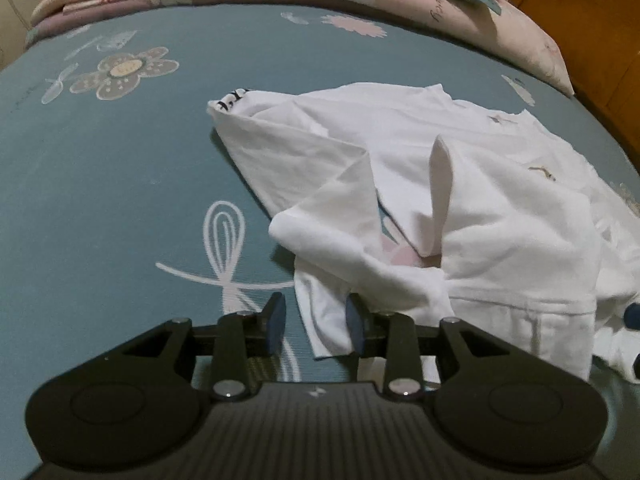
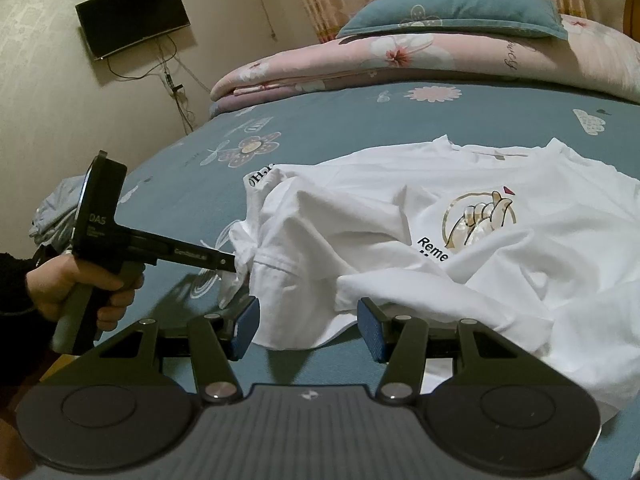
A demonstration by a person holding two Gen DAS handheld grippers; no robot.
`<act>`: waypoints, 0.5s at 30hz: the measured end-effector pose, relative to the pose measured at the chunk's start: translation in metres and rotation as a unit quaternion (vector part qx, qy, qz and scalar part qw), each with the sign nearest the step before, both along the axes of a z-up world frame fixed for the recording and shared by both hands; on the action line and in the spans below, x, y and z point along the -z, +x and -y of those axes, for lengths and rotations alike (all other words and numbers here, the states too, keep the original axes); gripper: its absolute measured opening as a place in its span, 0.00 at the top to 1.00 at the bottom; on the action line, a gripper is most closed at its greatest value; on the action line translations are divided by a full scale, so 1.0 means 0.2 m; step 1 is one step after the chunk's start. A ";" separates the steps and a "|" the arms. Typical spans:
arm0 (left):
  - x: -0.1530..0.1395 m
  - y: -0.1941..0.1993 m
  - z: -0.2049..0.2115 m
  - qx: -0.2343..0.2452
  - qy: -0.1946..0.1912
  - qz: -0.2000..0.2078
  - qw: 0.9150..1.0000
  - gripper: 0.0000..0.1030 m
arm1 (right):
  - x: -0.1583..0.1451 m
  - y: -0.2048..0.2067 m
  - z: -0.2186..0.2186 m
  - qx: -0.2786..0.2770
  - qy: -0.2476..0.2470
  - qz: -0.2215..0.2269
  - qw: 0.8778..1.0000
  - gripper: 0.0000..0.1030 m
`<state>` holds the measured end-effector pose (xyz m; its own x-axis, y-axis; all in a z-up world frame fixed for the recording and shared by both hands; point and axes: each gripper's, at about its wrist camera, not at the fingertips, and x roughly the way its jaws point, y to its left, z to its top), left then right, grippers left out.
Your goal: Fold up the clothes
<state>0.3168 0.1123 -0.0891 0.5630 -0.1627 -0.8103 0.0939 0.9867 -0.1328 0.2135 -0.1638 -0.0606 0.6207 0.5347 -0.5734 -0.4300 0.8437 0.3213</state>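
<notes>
Left gripper (image 1: 316, 328) narrow, pads astride white T-shirt (image 2: 460, 240) sleeve, not pinching; right gripper (image 2: 308, 330) wide, empty; next probably: pinch sleeve, fold inward.

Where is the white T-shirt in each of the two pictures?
Left wrist view: the T-shirt lies crumpled from centre to right, a corner of it between the left gripper's fingers.
Right wrist view: the T-shirt fills centre and right, its printed front up, its near hem between the right gripper's open fingers.
Shared landmark: the grey flower printed on the sheet, beyond the shirt to the left.
</notes>
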 end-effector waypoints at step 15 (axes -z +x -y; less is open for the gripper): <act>-0.24 -0.05 0.03 0.071 0.115 0.015 0.991 0.95 | -0.01 -0.01 0.01 0.000 -0.001 0.006 1.000 0.43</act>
<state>0.3060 0.1061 -0.0410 0.5720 -0.0548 -0.8184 0.2344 0.9671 0.0991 0.2121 -0.1649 -0.0578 0.6277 0.5340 -0.5664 -0.4337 0.8441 0.3152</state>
